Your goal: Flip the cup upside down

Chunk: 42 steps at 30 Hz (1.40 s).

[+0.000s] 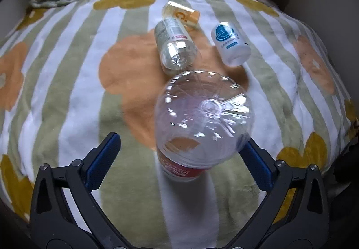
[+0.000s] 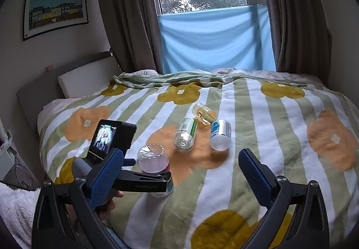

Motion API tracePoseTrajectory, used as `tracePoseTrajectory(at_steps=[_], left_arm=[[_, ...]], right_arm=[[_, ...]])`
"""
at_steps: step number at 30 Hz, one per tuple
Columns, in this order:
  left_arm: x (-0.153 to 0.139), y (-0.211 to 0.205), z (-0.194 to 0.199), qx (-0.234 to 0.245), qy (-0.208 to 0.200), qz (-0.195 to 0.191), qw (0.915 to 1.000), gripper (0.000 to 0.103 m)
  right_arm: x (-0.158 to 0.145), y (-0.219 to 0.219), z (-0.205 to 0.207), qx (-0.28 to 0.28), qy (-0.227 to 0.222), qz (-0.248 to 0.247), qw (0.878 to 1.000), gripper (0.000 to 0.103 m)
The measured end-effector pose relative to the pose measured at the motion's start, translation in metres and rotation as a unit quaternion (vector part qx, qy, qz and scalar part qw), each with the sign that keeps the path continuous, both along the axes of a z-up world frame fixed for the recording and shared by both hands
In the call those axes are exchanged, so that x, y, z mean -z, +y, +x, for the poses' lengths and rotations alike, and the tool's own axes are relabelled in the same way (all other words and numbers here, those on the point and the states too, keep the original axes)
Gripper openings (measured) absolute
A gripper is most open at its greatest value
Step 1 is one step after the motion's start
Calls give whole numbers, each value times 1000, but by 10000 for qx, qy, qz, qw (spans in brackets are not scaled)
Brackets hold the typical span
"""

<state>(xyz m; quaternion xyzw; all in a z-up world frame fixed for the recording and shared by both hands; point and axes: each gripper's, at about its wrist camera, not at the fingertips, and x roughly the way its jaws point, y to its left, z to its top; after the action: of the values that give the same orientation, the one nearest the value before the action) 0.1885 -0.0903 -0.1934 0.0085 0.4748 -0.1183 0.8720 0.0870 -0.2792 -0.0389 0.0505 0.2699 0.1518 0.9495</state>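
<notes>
A clear plastic cup-like bottle (image 1: 202, 114) with a red label stands base-up on the flowered blanket (image 1: 67, 91). My left gripper (image 1: 180, 140) is open around it: the right finger is close against its side, and the left finger stands well apart from it. In the right wrist view the same bottle (image 2: 153, 159) stands upside down, with one black finger (image 2: 143, 181) of the left gripper crossing in front of it. My right gripper (image 2: 181, 152) hangs open above the blanket, to the right of the bottle, holding nothing.
Beyond the bottle lie a clear bottle with a green label (image 2: 185, 134), a small amber bottle (image 2: 203, 114) and a white bottle with a blue logo (image 2: 221, 134). A pillow (image 2: 87, 80) and a headboard are at the left. A person's hand (image 2: 110, 201) holds the left gripper.
</notes>
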Motion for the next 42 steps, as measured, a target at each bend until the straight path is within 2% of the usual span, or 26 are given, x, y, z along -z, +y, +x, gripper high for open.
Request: tracePoseTrajectory(at_steps=[5,10,13,16,19,22,26,31,34,42], left_arm=[[-1,-1,-3,65,10,181,9998,103],[-13,7,-15,45,-96,-8,9999,103],[-33,16,-32,-15,-384,-138,9992,103],[-66,28,-59,-93,-992,-146,9949,103],[-102,40,-88,-205,-1652,-73,9860,103],[-139,57,-117,-394,-2245,-127,9736,103],[-171,78,-149,-645,-2853,-111,9562,103],[-184,95,-171,-813,-3259,45,9419,103],[-186,102,-181,-872,-3442,83,9348,103],[-197,106,-198,-812,-3730,51,9243,103]], right_arm=[[-2,-1,-4,85,-30,11,10000,103],[-8,0,-8,162,-95,-88,9998,103],[-17,1,-12,271,-189,-156,9993,103],[-29,0,-18,504,-318,-147,9981,103],[-46,0,-26,741,-486,-40,9961,103],[-61,7,-33,917,-680,-92,9934,103],[-76,20,-48,1094,-1093,-194,9878,103],[-83,40,-62,1287,-1488,-564,9788,103],[-79,48,-63,1341,-1495,-702,9771,103],[-78,49,-68,1420,-1462,-679,9766,103]])
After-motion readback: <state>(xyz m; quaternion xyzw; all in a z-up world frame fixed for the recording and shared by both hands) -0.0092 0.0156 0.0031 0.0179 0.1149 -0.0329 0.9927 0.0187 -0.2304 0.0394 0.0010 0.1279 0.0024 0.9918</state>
